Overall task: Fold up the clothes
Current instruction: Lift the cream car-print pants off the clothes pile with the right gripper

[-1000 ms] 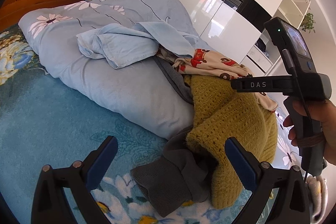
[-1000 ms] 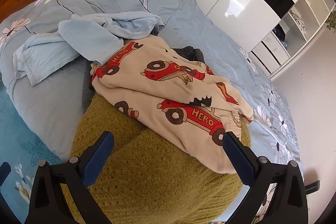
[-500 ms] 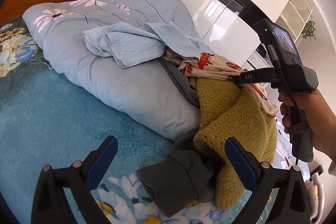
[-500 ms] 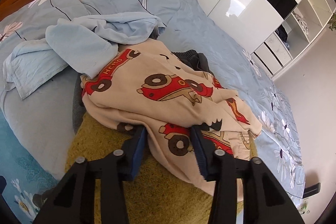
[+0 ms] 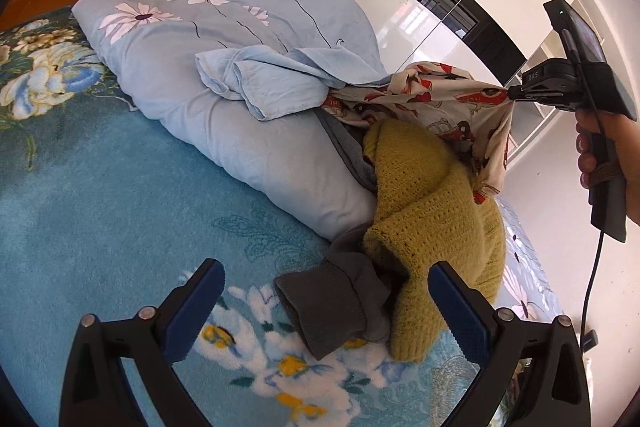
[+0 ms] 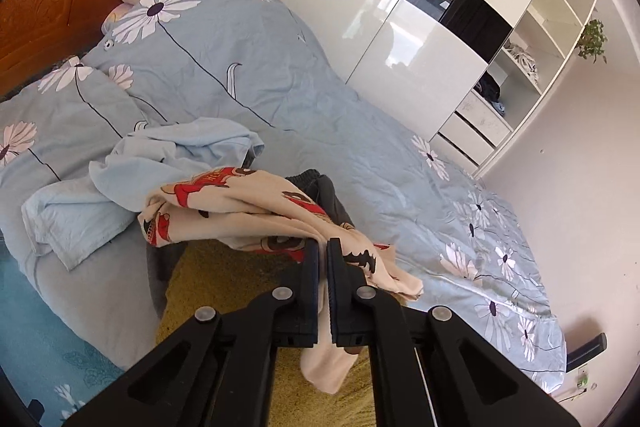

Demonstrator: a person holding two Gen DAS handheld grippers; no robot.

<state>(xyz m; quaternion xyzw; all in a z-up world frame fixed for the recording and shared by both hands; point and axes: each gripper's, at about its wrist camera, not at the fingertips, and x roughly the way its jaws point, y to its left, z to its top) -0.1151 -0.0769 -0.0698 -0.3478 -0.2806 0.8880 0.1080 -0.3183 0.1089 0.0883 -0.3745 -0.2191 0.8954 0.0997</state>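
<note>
Above the yellow knit sweater (image 5: 436, 211), your right gripper (image 6: 323, 251) pinches the cream car-print garment (image 5: 440, 103), lifting one fold off the pile. Thin and limp, it will drape; take a second edge with your wide-open left gripper (image 5: 324, 303).

- The cream car-print garment (image 6: 256, 211) bears red lettering that seems to read "HERO", partly folded over.
- The right gripper (image 5: 510, 94) carries white letters, upside down, apparently "DAS".
</note>
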